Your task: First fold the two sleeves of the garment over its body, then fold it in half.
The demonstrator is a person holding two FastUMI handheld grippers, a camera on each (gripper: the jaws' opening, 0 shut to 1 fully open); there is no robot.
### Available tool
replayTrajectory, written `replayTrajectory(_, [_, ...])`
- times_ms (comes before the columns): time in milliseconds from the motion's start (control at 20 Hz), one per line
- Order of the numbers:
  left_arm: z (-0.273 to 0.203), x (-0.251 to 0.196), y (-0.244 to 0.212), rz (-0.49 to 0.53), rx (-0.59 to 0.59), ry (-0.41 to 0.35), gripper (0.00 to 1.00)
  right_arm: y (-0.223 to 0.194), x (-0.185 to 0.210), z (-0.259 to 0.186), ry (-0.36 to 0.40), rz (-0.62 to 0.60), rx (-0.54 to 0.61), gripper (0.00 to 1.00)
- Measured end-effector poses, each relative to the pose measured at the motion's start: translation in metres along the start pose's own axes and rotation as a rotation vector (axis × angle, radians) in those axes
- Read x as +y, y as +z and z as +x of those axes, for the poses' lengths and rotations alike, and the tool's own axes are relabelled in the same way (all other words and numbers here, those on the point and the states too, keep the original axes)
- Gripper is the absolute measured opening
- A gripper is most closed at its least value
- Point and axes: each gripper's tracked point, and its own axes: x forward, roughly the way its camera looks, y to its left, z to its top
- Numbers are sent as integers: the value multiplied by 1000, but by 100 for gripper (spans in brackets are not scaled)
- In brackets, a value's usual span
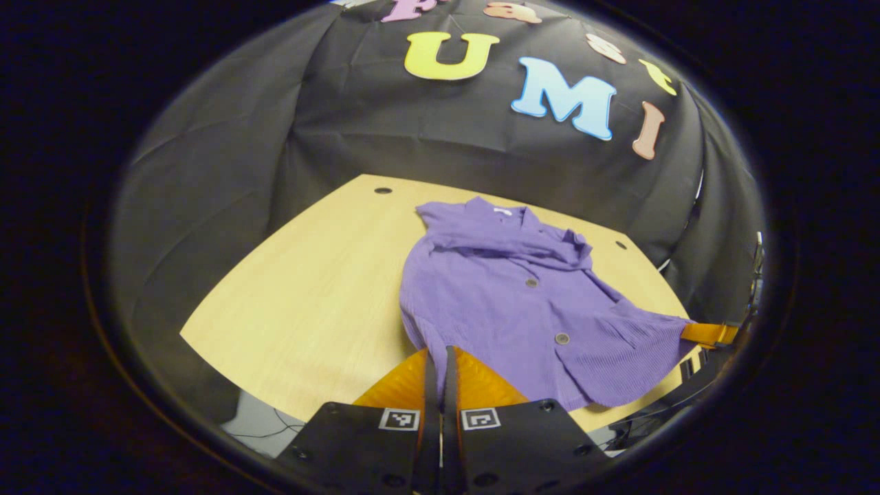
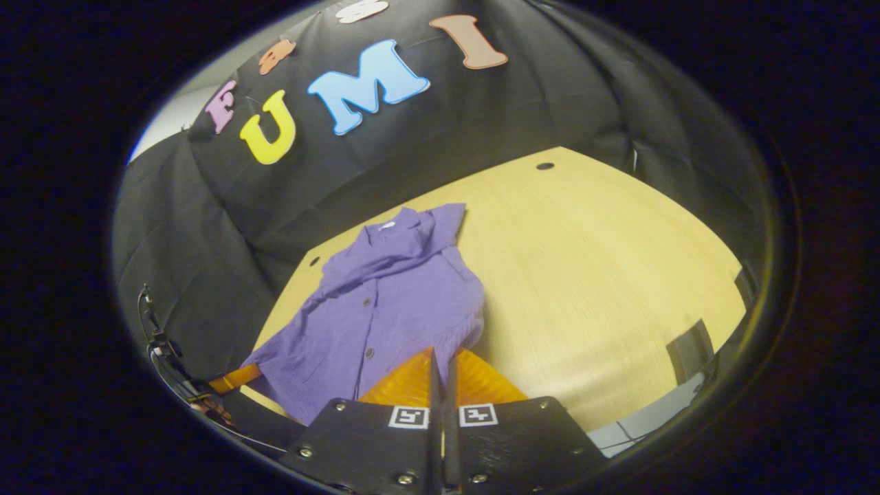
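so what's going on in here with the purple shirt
A person is folding a purple shirt on a wooden table with a handheld gripper in each hand. The left gripper and the right gripper each have their jaws closed at the shirt's near hem, at opposite bottom corners; whether cloth is pinched between them is hard to tell. The shirt lies front up, buttons showing, with rumpled folds across the chest near the collar. The fold in half has not been made.
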Motion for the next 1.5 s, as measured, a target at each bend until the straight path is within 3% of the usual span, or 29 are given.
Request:
replayTrajectory(300, [22,-34,90,24,-102,-89,8,86,38,19,58,-61,-109,2])
replayTrajectory(750, [134,-37,238,19,-182,-244,8,194,69,105,-45,-56,-197,2])
replayTrajectory(1050, [229,-24,290,-15,-154,-301,8,231,67,166,-153,-12,-189,2])
replayTrajectory(1500, [352,-12,309,-73,-112,-258,8,261,35,268,-227,-8,-108,2])
